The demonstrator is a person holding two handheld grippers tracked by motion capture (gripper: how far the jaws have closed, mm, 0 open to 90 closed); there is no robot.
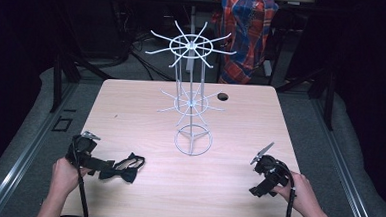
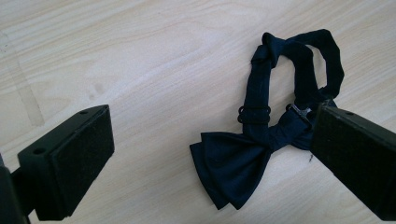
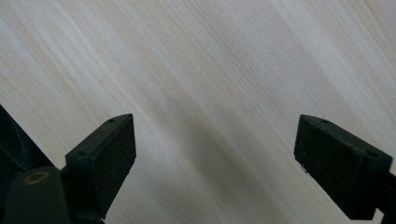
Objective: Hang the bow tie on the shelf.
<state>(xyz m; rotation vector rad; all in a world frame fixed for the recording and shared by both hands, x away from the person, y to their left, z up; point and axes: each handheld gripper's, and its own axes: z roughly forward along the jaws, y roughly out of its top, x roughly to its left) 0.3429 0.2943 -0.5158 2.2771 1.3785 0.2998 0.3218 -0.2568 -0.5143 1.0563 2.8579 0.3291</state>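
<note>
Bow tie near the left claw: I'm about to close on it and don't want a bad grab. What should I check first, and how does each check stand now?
1. Left claw open wide: ok.
2. Bow tie lying between the jaws: ok, though close to one jaw, off centre.
3. Strap loop clear of the pinch line: not ok, it runs behind one jaw.
4. Tie flat on the table: ok.
5. Wire display stand upright, hooks free: ok.
6. Right claw open, nothing between jaws: ok.

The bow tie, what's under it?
Under the bow tie is the pale wooden table, bare all around it. The patch right beneath the cloth is covered, so nothing can be seen there.
</note>
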